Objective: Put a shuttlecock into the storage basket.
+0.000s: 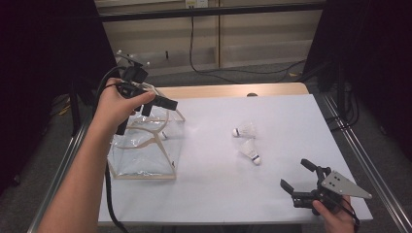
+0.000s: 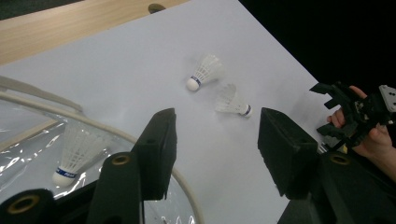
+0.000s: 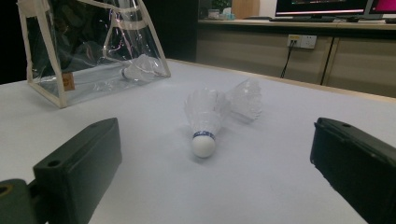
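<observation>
Inside the clear bag [image 1: 145,150], at the table's [image 1: 214,194] left: one shuttlecock [image 2: 74,156], cork low, feathers tilted up. Out on the white sheet, two more: far shuttlecock [image 1: 245,129] lying level, cork leftward; near shuttlecock [image 1: 250,151] with cork toward the front edge. Left gripper [image 1: 156,103] above the bag mouth, jaws half apart, empty. Right gripper [image 1: 294,175] low at front right, jaws wide, nothing held.

1. The white table [image 1: 218,194] shows a wood strip along its far edge.
2. A clear bag [image 1: 143,160] stands at its left.
3. Two shuttlecocks [image 1: 244,129] [image 1: 250,151] lie near its middle, close together, possibly touching.
</observation>
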Demonstrator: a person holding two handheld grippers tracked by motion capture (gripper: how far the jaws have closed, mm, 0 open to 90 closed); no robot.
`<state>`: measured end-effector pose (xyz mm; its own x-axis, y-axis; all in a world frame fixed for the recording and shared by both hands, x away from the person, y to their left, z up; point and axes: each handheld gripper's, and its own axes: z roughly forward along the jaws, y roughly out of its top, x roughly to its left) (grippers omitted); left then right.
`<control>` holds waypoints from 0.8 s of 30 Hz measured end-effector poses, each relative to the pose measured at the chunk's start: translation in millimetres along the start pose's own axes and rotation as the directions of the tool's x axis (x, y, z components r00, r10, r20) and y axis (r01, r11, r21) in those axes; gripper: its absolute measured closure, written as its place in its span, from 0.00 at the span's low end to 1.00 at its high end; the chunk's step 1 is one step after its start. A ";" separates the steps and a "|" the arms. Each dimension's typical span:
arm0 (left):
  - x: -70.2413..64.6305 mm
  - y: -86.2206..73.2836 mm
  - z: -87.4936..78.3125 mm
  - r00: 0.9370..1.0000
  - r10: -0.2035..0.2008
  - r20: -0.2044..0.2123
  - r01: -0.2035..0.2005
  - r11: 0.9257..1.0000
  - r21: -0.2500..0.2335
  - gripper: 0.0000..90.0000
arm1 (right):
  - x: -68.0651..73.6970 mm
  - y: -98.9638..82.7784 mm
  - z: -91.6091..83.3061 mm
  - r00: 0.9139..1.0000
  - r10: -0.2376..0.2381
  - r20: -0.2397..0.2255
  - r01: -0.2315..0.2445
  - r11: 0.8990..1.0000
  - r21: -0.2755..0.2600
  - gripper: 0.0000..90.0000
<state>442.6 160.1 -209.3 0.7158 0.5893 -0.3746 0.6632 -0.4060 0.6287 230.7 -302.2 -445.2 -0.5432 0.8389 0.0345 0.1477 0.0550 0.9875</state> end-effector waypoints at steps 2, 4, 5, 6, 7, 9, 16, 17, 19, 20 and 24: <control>-2.0 0.0 1.1 1.000 0.007 0.004 -0.007 1.000 -0.002 0.48 | -0.2 -0.1 0.0 1.000 -0.001 0.000 0.001 1.000 0.000 0.02; -3.8 -0.3 2.8 1.000 0.018 0.001 -0.018 1.000 -0.003 0.45 | -0.1 -0.1 0.0 1.000 -0.001 -0.001 0.001 1.000 0.002 0.02; -4.5 -0.5 3.8 1.000 0.026 0.002 -0.026 1.000 -0.005 0.43 | 0.2 0.0 0.1 1.000 0.001 -0.001 -0.001 1.000 0.002 0.02; -5.6 -0.6 4.8 0.999 0.034 0.003 -0.034 0.999 -0.007 0.42 | 0.3 0.0 0.1 1.000 0.002 -0.002 -0.002 1.000 0.003 0.02; -6.6 -0.8 5.8 0.999 0.040 0.008 -0.040 0.999 -0.012 0.41 | 0.3 0.0 0.2 1.000 0.002 -0.002 -0.002 1.000 0.003 0.02; -9.2 -0.7 7.2 0.999 0.050 0.017 -0.049 0.999 -0.013 0.40 | 0.3 0.0 0.2 1.000 0.002 -0.001 -0.002 1.000 0.003 0.02; -20.1 -0.5 14.2 0.994 0.096 0.051 -0.096 0.995 -0.011 0.34 | 0.3 -0.2 0.5 1.000 0.002 -0.001 -0.002 1.000 0.002 0.02; -21.4 -0.6 15.6 0.993 0.100 0.056 -0.100 0.995 -0.013 0.33 | 0.3 -0.2 0.5 1.000 0.001 -0.001 -0.001 1.000 0.002 0.02; -24.0 -0.7 18.6 0.993 0.105 0.061 -0.104 0.994 -0.010 0.31 | 0.4 -0.2 0.4 1.000 0.002 -0.001 -0.002 1.000 0.004 0.02; -25.2 -0.8 19.9 0.992 0.109 0.060 -0.109 0.994 -0.012 0.30 | 0.4 -0.2 0.4 1.000 0.002 -0.001 -0.002 1.000 0.004 0.02; -28.6 -1.2 24.2 0.988 0.137 0.069 -0.136 0.991 -0.007 0.26 | 0.0 -0.2 0.1 1.000 -0.001 -0.002 0.001 1.000 0.004 0.02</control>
<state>426.7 126.9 -215.8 0.8130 0.4789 -0.3311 0.5578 -0.4775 0.6788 230.8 -302.1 -445.4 -0.5450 0.8378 0.0340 0.1504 0.0578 0.9869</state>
